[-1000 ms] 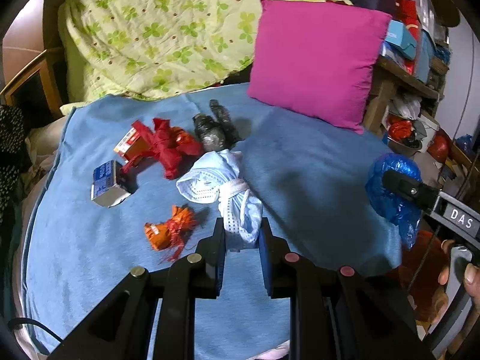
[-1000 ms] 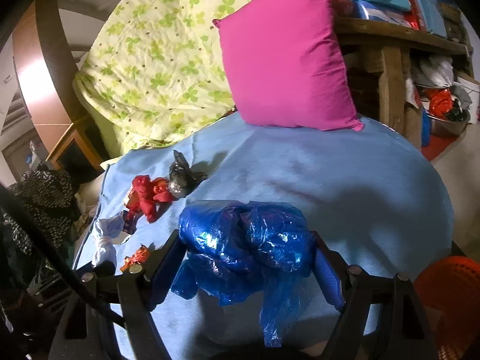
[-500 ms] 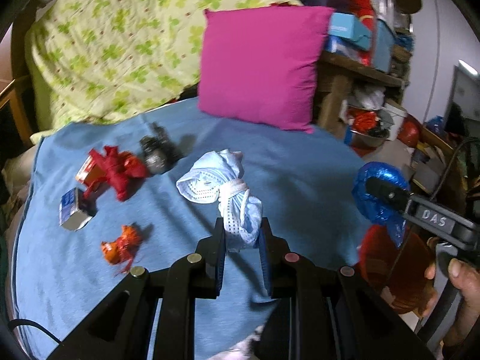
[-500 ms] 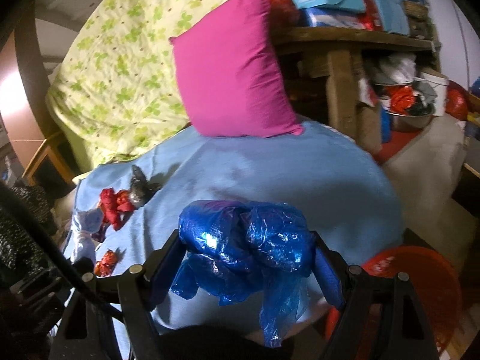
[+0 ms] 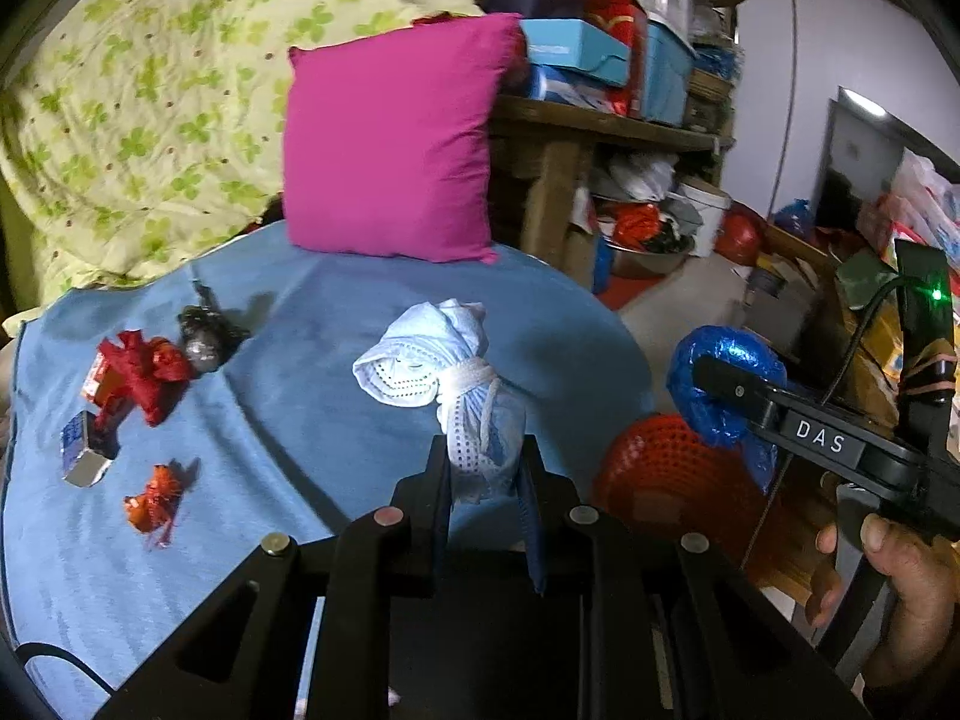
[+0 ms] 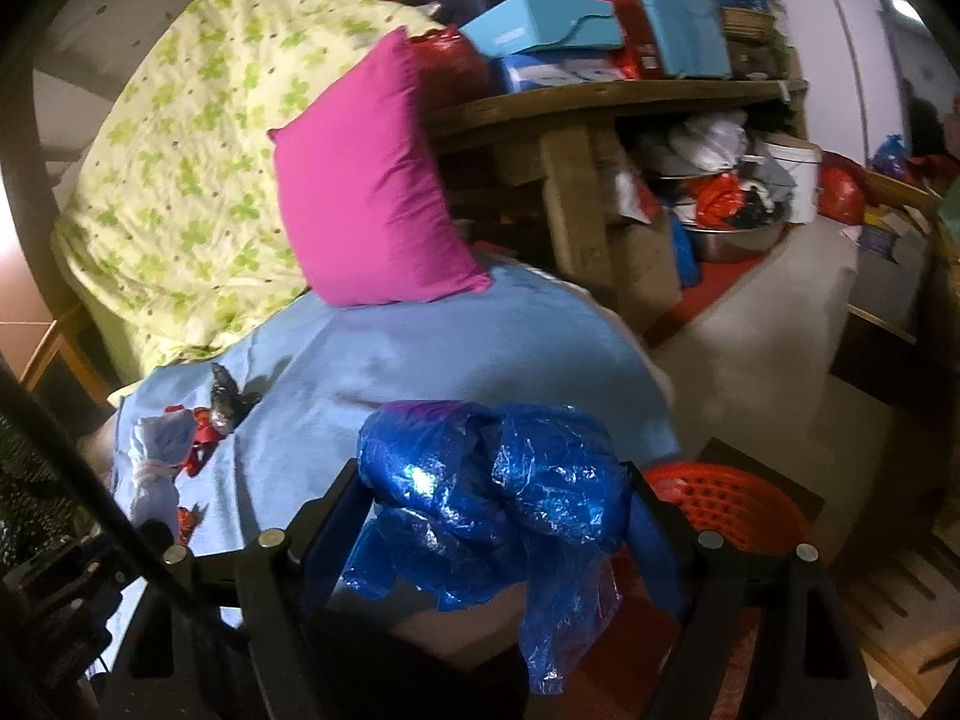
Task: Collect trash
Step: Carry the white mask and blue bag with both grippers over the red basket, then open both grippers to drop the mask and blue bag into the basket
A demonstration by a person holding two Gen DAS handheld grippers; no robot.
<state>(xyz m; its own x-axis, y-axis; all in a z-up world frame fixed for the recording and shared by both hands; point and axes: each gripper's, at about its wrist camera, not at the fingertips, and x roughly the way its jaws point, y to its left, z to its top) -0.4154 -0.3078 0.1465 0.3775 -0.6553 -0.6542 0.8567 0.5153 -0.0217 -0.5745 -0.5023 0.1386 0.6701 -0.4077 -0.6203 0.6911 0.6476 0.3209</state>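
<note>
My left gripper (image 5: pixel 483 468) is shut on a knotted bundle of pale blue face masks (image 5: pixel 438 354), held above the blue bedspread (image 5: pixel 336 372). My right gripper (image 6: pixel 486 480) is shut on a crumpled blue plastic bag (image 6: pixel 492 492); the left wrist view shows the same bag (image 5: pixel 720 384) at the right, held over an orange mesh basket (image 5: pixel 660 480) beside the bed. The right wrist view shows the basket (image 6: pixel 726 498) just past the bag. On the bedspread lie a red wrapper (image 5: pixel 144 372), a dark foil wad (image 5: pixel 204 342), a small carton (image 5: pixel 87 456) and an orange scrap (image 5: pixel 156 501).
A magenta pillow (image 5: pixel 390 144) and a green-patterned quilt (image 5: pixel 150 108) lie at the head of the bed. A wooden shelf (image 6: pixel 600 102) piled with boxes stands to the right, with buckets, bowls and bags on the floor beneath. A hand (image 5: pixel 888 594) grips the right tool.
Both grippers have swung to the right with their loads, from over the bed toward its edge. The orange basket has come into view beneath the blue bag.
</note>
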